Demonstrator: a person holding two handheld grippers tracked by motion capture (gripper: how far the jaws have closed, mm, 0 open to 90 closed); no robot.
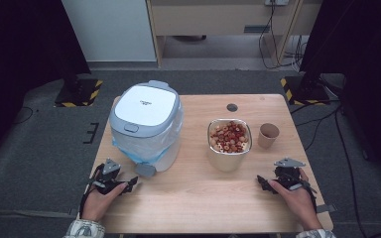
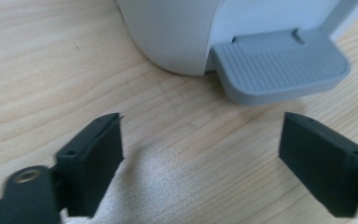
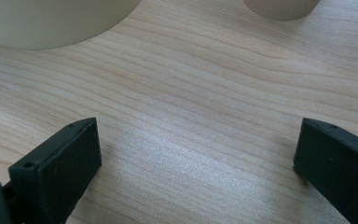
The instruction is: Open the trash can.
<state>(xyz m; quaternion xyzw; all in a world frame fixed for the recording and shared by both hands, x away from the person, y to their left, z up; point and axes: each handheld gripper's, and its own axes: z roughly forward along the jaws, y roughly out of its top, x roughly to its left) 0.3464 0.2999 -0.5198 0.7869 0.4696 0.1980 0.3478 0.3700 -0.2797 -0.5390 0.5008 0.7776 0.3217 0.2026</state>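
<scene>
Pale wooden table under me, grey carpet all round, and I'm parked at the near edge with both tools resting low. My left gripper sits at the near left, jaws wide apart with nothing between them, and in the left gripper view they frame bare wood with the grey ribbed pedal just ahead. I judge that's why I'm lined up here: a press on that pedal should lift the lid. My right gripper rests at the near right, jaws spread as well and empty, pointing across open wood toward the bowl's side and the foot of the cup, both near but not touched. Moving out, the bin stands on the left half, white body, lid shut flat, a clear blue-edged liner bunched under the rim, its pedal facing my side so it's reachable. There's a small dark word on the lid, too small for me to read. Centre right, the bowl holds red and tan round pieces, heaped to the brim. Just beside it, to its right, stands the brown paper cup, upright; I can't see anything in it. Beyond that, a dark round port in the far edge, then cables and cabinets behind.
</scene>
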